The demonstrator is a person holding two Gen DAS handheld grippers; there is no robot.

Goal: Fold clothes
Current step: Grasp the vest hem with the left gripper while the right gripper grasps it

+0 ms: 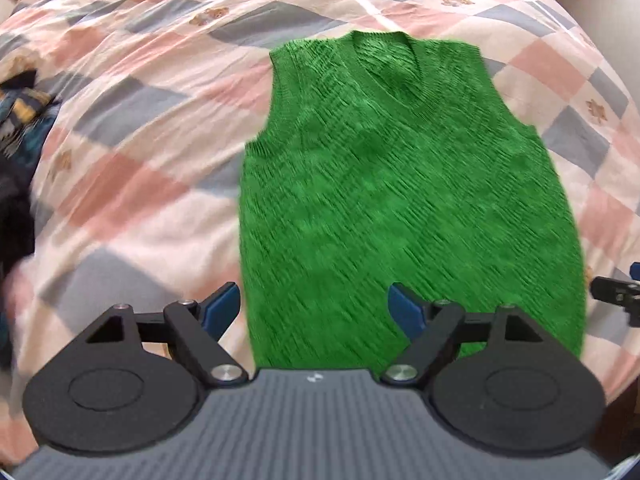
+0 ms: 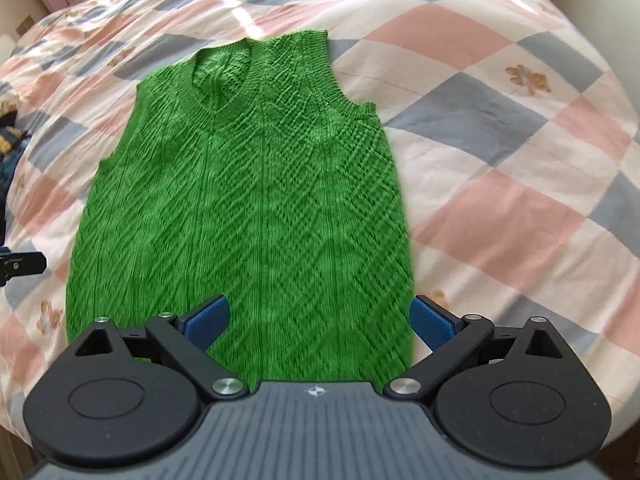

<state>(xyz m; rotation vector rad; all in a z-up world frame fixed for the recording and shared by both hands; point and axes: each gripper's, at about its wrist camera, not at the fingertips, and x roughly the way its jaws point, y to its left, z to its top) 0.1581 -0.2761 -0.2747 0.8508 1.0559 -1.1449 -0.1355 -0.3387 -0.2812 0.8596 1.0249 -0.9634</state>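
Green vest (image 2: 240,208) flat on the bed (image 2: 500,152), hem nearest.
Left gripper (image 1: 316,312) and right gripper (image 2: 320,320) gape empty above it, seemingly equally near.

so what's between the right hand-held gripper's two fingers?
Only the hem of the green knit vest lying flat on the checked quilt; the right hand-held gripper is open over it, seen in the right wrist view.
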